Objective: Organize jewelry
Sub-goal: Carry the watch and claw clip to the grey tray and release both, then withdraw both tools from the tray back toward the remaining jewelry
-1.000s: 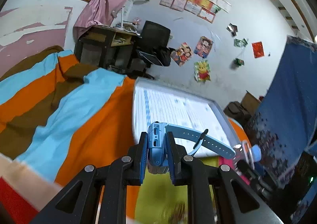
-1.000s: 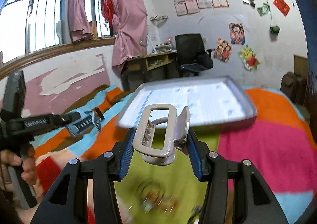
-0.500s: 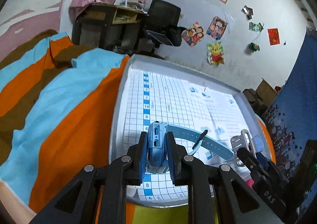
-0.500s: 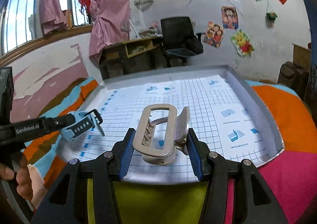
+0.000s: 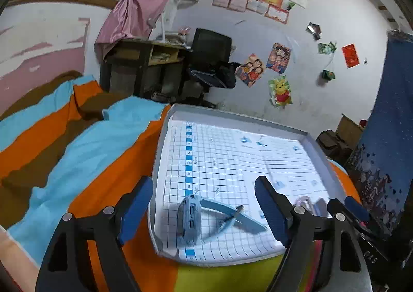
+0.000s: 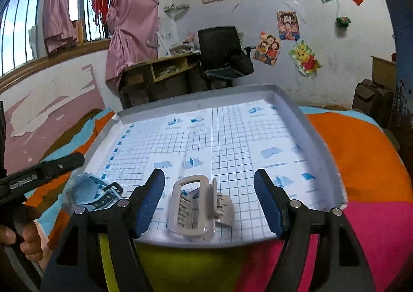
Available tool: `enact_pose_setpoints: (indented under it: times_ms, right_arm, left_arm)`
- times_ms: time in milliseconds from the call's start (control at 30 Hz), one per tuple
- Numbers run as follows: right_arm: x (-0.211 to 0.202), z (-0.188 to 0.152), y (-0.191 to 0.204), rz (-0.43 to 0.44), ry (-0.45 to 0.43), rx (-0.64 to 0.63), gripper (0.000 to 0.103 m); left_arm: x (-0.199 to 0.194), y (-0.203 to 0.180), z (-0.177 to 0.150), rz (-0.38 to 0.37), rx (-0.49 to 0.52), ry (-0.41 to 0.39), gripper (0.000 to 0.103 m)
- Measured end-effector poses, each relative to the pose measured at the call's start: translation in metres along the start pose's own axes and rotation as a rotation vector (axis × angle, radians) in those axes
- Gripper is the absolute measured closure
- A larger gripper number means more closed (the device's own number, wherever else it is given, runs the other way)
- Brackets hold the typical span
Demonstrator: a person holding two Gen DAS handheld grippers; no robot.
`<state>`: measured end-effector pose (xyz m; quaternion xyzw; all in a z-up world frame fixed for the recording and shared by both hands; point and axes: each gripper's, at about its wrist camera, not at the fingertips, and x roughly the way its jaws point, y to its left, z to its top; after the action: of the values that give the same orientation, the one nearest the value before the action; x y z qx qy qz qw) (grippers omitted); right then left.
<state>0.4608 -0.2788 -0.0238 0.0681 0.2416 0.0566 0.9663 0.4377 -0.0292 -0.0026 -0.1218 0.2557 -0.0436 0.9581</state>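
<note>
Both grips have been let go since the earlier frames, and the jaws of each gripper have just been opening. Between the spread fingers of the left gripper (image 5: 204,212) the blue watch (image 5: 192,219) is left lying on the tray (image 5: 258,117). Between the parted fingers of the right gripper (image 6: 209,201) the beige hair claw (image 6: 193,208) rests untouched near the tray's front edge. Two items are judged delivered.
</note>
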Motion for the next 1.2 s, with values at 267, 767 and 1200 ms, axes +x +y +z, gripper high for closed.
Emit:
enact_pose_setpoints:
  times_ms: [267, 767, 1200]
  right_arm:
    - [-0.08, 0.004, 0.012, 0.005, -0.104, -0.043, 0.004]
    - [-0.244, -0.031, 0.031, 0.028, -0.231, -0.066, 0.001]
    - [-0.34, -0.098, 0.041, -0.011, -0.254, -0.025, 0.001]
  left_arm:
    - [-0.077, 0.001, -0.006, -0.014, 0.012, -0.113, 0.003]
    - [-0.218, -0.003, -0.064, -0.011, 0.115, -0.244, 0.0]
    - [-0.303, 0.014, -0.127, -0.005, 0.155, -0.269, 0.0]
